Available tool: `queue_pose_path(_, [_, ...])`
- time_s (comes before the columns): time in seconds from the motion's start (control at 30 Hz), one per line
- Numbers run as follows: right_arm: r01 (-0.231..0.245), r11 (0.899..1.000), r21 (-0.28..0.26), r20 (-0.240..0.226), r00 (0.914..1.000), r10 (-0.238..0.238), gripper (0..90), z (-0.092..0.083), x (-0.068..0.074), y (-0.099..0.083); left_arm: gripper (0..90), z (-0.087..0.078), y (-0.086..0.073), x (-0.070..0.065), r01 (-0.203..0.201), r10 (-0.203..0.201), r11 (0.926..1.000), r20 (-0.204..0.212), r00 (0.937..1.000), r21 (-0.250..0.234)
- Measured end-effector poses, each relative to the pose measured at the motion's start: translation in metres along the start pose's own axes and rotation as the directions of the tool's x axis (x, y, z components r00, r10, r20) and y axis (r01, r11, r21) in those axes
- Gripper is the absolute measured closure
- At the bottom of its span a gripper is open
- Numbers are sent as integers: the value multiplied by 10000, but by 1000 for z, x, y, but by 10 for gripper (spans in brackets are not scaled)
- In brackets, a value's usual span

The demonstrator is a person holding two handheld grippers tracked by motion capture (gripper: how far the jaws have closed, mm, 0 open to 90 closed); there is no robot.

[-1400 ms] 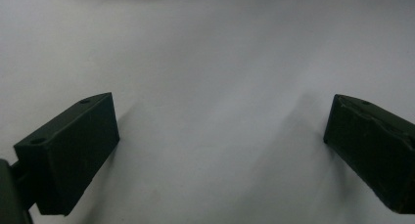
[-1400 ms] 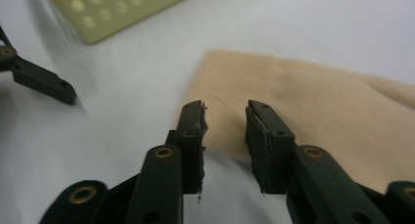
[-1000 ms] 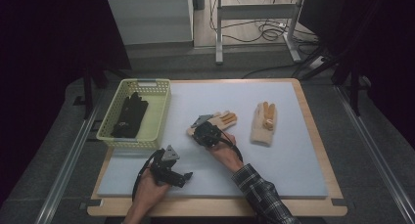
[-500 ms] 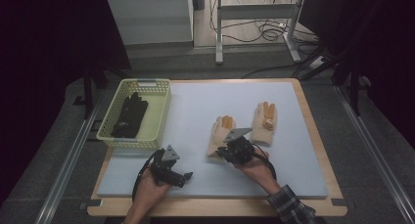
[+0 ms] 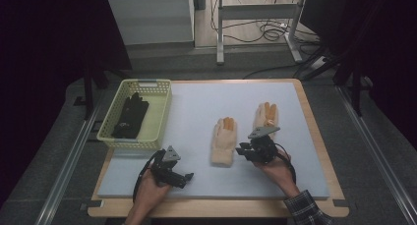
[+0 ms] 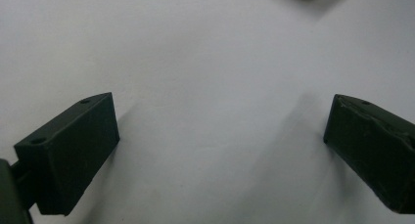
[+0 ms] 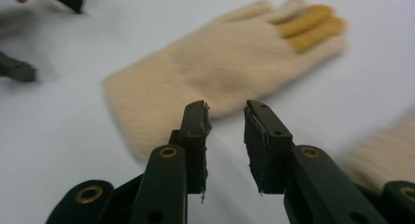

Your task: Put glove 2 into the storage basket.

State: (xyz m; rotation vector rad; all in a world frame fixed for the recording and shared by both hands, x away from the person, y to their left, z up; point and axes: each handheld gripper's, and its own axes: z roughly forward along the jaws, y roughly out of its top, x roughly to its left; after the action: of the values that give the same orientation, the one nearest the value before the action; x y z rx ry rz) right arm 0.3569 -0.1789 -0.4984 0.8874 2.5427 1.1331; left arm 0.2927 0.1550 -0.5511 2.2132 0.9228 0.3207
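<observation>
— Pale blue matting is covering the wooden table (image 5: 314, 136), with dark floor and cables lying behind it. What is sitting on it?

— Two cream gloves with orange fingertips are lying flat near the middle: the left glove (image 5: 223, 140) and, just beside it toward the right edge, the right glove (image 5: 264, 118). A yellow basket (image 5: 162, 112) is standing at the table's left side, holding a black glove (image 5: 130, 115).

— Where are the hands resting?

— The left gripper (image 5: 187, 177) is lying low near the front edge, below the basket, and its jaws are standing wide apart over bare mat in its own view (image 6: 220, 136). The right gripper (image 5: 242, 150) is hovering between the two cream gloves, close to the left glove's cuff.

— Is it holding anything?

— No. In its own view the right gripper (image 7: 227, 136) is showing a narrow gap between its jaws, nothing caught, with the left glove (image 7: 220, 72) lying just ahead.
</observation>
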Motion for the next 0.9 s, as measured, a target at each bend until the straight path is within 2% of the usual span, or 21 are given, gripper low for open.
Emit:
queue_pose_path(0.17, [-450,9989,-143,743,9962,459,690,-15,-29,-4,1,0,0,0,2,-2,10000,0,10000,1])
queue_pose_path(0.27, [-673,9974,-267,1205,9902,701,683,-23,-47,-5,1,0,0,0,2,-2,10000,5,10000,7])
queue_pose_path(0.37, [-820,9960,-344,1778,9802,868,647,-31,-67,-5,1,0,0,0,7,-7,10000,1,10000,-3])
queue_pose_path(0.47, [-989,9944,-363,2341,9666,1047,576,-35,-87,-6,1,0,0,0,12,-12,10000,3,10000,-7])
queue_pose_path(0.5, [-1068,9937,-325,2486,9622,1115,527,-35,-96,-7,0,0,0,0,13,-13,10000,3,10000,-9])
queue_pose_path(0.6, [-1049,9940,-318,2399,9646,1095,461,-29,-112,-11,1,0,0,0,9,-9,10000,2,10000,-7])
queue_pose_path(0.7, [-912,9957,-132,2311,9686,918,419,-20,-122,-13,1,0,0,0,-21,21,10000,4,10000,12])
queue_pose_path(0.83, [-618,9980,162,2376,9697,562,397,-6,-131,-16,1,0,0,0,-19,19,10000,3,10000,13])
queue_pose_path(0.9, [-702,9975,123,2283,9714,656,407,-1,-136,-17,1,0,0,0,-20,20,10000,4,10000,14])
